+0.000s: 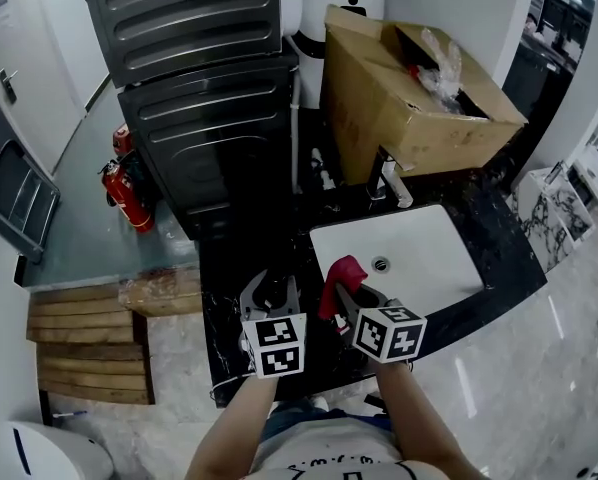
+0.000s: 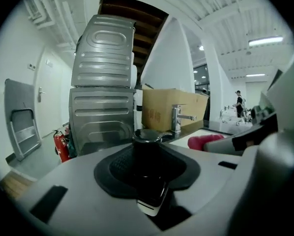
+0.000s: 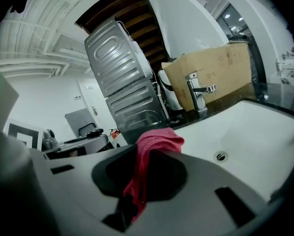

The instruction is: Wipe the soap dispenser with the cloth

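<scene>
Left gripper (image 1: 271,298): jaws closed on the upright soap dispenser (image 2: 148,151). Right gripper (image 1: 353,296): jaws pinch the red cloth (image 3: 154,144), just right of it.

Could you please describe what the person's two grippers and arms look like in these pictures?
The left tongs and right tongs are alike: pale grey moulded jaws with black, oval, rubbery-looking pads, and no cables visible. Each carries a white marker cube printed with black squares. The forearms have no sleeves over them. The person wears a light T-shirt with dark print.
</scene>
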Motion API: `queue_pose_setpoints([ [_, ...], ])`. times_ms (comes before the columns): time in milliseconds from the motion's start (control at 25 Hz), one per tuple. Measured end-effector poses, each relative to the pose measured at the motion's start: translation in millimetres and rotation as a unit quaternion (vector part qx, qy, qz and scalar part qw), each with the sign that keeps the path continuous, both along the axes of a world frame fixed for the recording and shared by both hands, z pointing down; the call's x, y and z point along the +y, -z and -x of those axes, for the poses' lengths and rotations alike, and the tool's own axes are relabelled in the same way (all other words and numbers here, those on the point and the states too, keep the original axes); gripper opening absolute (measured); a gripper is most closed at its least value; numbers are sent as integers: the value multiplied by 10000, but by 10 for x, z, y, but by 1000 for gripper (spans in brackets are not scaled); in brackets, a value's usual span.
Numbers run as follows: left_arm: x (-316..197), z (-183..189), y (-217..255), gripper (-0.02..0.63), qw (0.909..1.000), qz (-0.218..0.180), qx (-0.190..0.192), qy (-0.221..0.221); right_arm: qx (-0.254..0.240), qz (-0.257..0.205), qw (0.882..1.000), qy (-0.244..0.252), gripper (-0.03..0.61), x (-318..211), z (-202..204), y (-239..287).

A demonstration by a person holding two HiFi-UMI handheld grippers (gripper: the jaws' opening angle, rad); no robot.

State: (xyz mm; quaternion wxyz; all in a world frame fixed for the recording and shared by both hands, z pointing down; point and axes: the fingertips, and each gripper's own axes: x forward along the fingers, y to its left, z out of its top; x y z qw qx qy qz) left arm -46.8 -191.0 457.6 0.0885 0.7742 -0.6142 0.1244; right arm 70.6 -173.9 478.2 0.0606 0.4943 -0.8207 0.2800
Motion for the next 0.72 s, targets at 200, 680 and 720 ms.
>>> queue_pose_setpoints([
  [200,75,29,32,121,9900,-182,1106,-852,4,-15,10000,49,51,24,-10,1],
  [680,312,623,73,112,9459,-560,2798,-1546,-257,-304,9955,865,49,75,343,218],
  [720,326,642,57,112,9468,-544,2777,-1535,-336,-398,9929,1065,49,92,437,282],
])
